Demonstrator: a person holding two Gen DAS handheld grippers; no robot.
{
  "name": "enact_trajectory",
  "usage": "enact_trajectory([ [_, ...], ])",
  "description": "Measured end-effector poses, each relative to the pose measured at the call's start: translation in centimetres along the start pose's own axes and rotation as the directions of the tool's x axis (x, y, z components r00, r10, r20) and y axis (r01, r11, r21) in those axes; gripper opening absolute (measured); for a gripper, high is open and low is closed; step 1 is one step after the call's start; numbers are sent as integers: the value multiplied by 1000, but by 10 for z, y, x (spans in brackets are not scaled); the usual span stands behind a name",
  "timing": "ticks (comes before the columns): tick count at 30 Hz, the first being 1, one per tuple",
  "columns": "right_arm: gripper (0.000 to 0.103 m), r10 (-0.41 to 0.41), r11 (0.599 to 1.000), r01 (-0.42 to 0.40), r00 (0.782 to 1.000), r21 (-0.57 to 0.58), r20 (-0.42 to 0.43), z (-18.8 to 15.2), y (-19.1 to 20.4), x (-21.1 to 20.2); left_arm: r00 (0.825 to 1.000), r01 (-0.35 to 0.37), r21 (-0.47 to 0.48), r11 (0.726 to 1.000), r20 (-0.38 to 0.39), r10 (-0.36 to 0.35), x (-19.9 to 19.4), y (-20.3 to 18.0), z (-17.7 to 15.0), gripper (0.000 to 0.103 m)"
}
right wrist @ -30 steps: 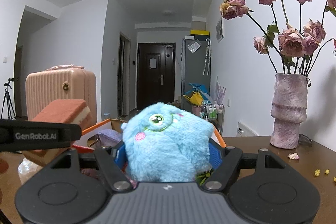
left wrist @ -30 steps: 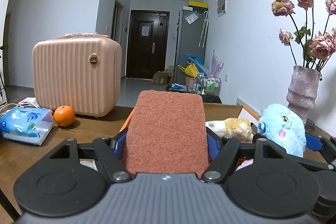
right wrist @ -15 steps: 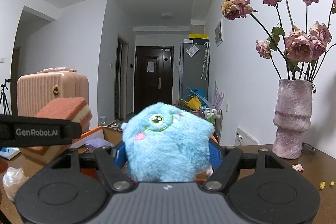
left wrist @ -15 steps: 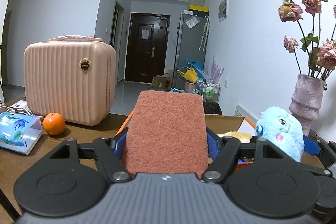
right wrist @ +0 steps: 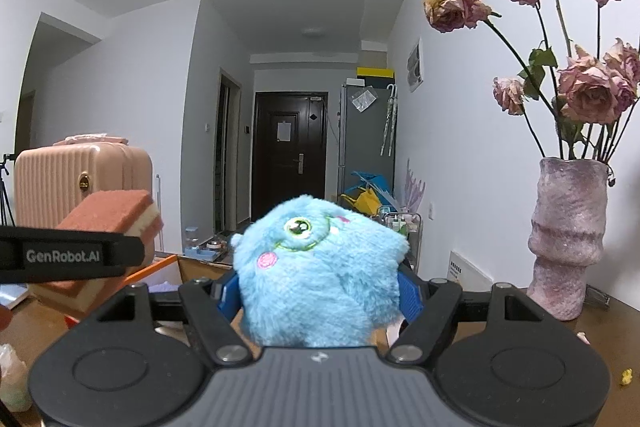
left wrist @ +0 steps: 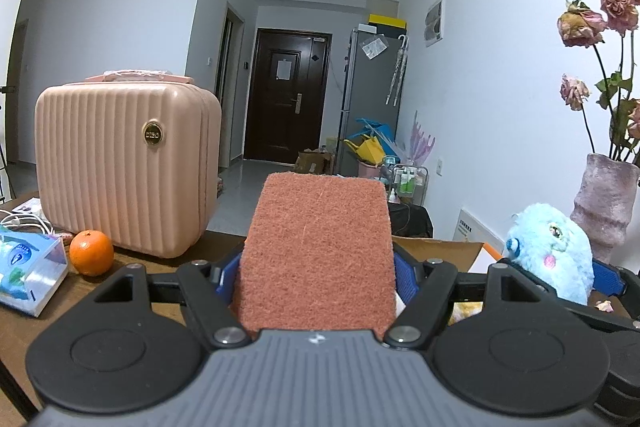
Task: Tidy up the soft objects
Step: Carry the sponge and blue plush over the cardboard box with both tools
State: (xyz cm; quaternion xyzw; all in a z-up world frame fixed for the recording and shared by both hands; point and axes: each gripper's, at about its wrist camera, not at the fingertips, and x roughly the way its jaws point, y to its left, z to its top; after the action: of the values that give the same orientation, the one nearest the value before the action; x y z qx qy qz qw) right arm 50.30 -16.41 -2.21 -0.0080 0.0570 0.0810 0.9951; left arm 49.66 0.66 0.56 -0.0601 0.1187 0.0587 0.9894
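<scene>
Holding one rust-brown rectangular scouring sponge with a pale foam underlayer (left wrist: 318, 251), the left gripper (left wrist: 318, 267) has its blue pads pressed on the sponge's two long sides; the sponge's long axis runs straight ahead, toward twelve o'clock, and it is carried clear of the table.

Item two: one light-blue plush monster toy with a green eye and pink cheek (right wrist: 320, 275), clamped between the blue pads of the right gripper (right wrist: 320, 291), also carried in the air. In the left wrist view it sits at about three o'clock of the sponge, just beside it.

Destination, as judged: one open cardboard box with an orange edge (left wrist: 448, 247), lying just ahead of and below both grippers, between twelve and two o'clock of the left one. Both loads seem about equally near its opening. Something yellowish shows inside; what it is cannot be told.

Other stock on the brown wooden table (left wrist: 24, 327):
- one ribbed pink hard-shell case (left wrist: 120, 167), ten o'clock
- one orange fruit (left wrist: 91, 252), nine o'clock
- one blue tissue pack (left wrist: 28, 271), nine o'clock
- one mottled purple vase of dried pink roses (right wrist: 568, 235), three o'clock
</scene>
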Motion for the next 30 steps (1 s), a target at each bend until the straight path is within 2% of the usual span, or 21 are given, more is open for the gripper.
enact_trajectory([
  [12,73,15,999,-16,1000,-35,-25,12,0,38,1000,-2,-8,1000,1,2,33,-3,10,73],
  [30,73,6,997,-19,984,-74,-177,18,1,89,998,-3,-11,1000,-62,2,82,-8,15,73],
])
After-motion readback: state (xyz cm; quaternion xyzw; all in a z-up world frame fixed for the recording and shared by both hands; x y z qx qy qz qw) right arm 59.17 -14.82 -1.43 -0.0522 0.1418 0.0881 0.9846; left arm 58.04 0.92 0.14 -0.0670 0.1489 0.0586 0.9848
